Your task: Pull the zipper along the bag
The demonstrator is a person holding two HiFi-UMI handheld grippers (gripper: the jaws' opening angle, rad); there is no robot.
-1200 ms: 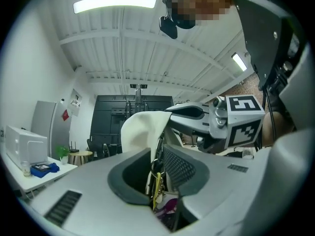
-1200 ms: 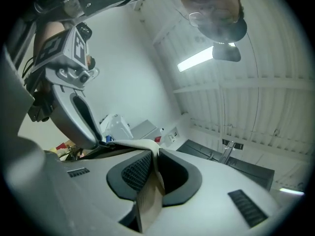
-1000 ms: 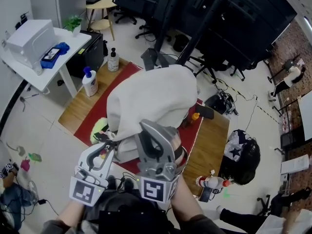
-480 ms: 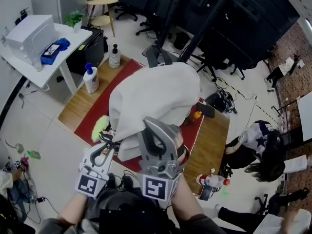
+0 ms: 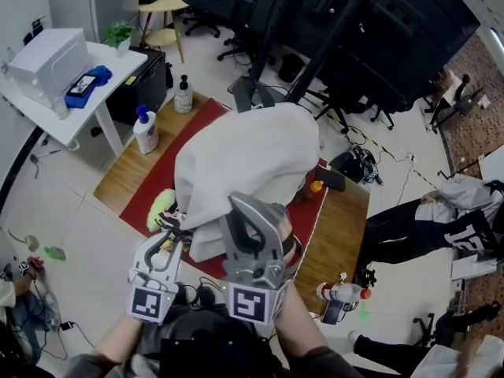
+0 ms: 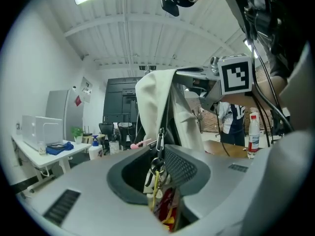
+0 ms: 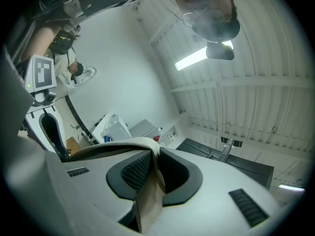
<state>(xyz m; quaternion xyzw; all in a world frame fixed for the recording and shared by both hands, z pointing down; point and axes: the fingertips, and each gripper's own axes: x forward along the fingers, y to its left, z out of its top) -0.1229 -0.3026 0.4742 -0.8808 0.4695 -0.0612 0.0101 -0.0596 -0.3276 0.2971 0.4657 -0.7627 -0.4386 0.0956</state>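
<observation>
A cream fabric bag [image 5: 244, 164] stands upright on the red mat, just beyond both grippers. My left gripper [image 5: 167, 230] is at the bag's lower left corner. In the left gripper view its jaws [image 6: 158, 163] are opening, and the metal zipper pull [image 6: 159, 140] with its ring and coloured charms hangs in the gap, beside the right pad. My right gripper [image 5: 246, 211] is at the bag's near edge. In the right gripper view it [image 7: 153, 168] is shut on a fold of the bag's cream fabric [image 7: 147, 200].
A white table [image 5: 102, 57] with a printer stands at the far left, with two pump bottles [image 5: 146, 131] on the floor beside it. A wooden board [image 5: 340, 227] lies at the right, a drink bottle [image 5: 339, 294] near it. A person [image 5: 441, 231] is at the right edge. Office chairs fill the back.
The person at the right has shifted from crouching near the board to further right. The bag and both grippers have stayed almost where they were.
</observation>
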